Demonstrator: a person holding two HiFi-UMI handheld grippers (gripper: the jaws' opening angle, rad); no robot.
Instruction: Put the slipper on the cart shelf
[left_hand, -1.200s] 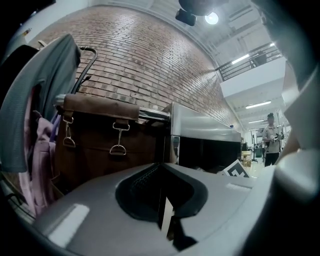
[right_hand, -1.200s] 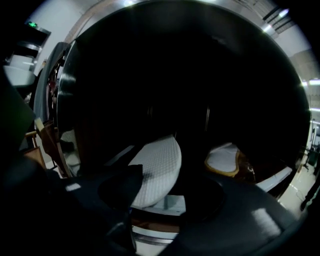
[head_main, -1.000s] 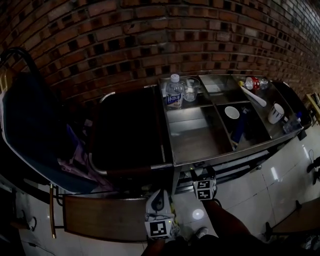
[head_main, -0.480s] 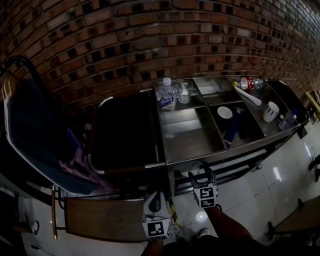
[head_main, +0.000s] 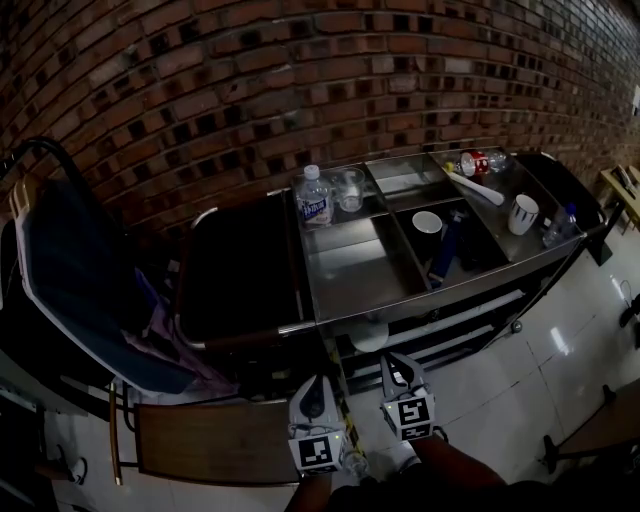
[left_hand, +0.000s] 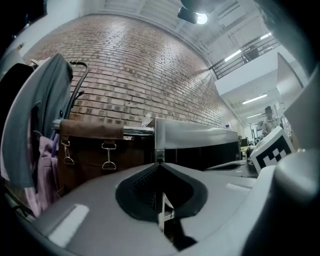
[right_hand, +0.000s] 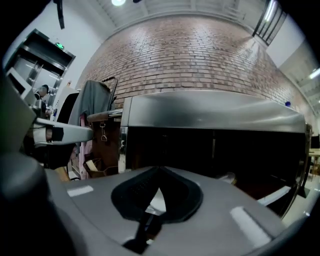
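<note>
A steel cart (head_main: 440, 287) stands against the brick wall. A pale slipper (head_main: 368, 337) lies on its lower shelf (head_main: 455, 325), just under the top's front edge. In the right gripper view the slipper (right_hand: 228, 177) shows faintly in the dark shelf space. My right gripper (head_main: 398, 366) hovers low in front of the cart, short of the slipper. Its jaws are closing to a shut point (right_hand: 159, 171) with nothing between them. My left gripper (head_main: 318, 388) hangs beside it, also shut and empty (left_hand: 159, 165).
The cart's top compartments hold a water bottle (head_main: 316, 199), a glass (head_main: 350, 187), a white bowl (head_main: 427, 222), a mug (head_main: 522, 213) and a red-labelled bottle (head_main: 476, 162). A dark bin (head_main: 240, 270), a draped chair (head_main: 70, 290) and a brown bag (head_main: 210, 442) stand to the left.
The right gripper's jaws stood spread near the lower shelf before; now they are shut and the gripper sits a little farther back. The head view has shifted right.
</note>
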